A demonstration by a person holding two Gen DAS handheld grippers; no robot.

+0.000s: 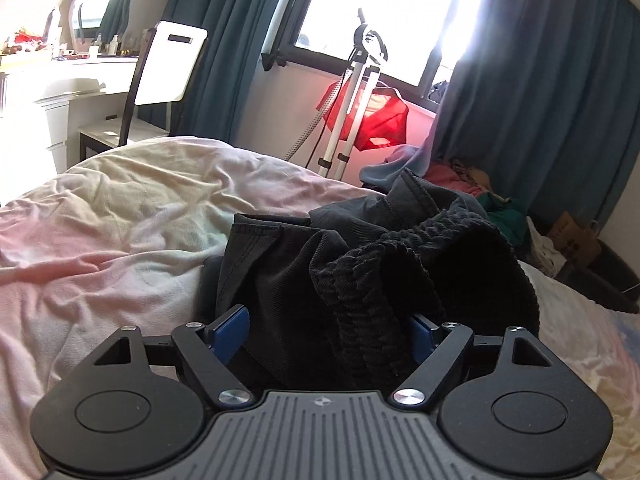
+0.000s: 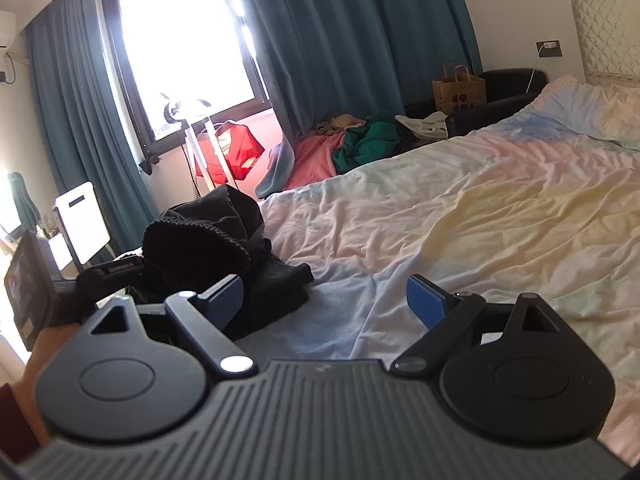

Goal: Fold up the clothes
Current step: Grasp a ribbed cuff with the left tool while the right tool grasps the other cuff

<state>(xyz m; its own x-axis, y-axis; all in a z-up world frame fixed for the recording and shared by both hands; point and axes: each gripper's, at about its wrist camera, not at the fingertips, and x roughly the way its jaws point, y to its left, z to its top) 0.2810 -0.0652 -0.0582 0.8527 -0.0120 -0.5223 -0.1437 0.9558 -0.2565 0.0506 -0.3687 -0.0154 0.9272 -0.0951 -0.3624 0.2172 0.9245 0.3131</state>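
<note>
Dark clothes (image 1: 360, 256) bunched in a heap on bed (image 1: 120, 216), near its window-side edge, not flat, not squared up. Left gripper (image 1: 332, 334) pushed into the heap w/ jaws spread wide; cloth, incl. ribbed waistband, lying between blue pads (image 1: 232, 332) but not pinched. Probably positioned to catch a hem or band. Right gripper (image 2: 324, 300) also wide apart, nothing in it, hovering over bare sheet just beside the heap. Likely waiting to take a second corner.
</note>
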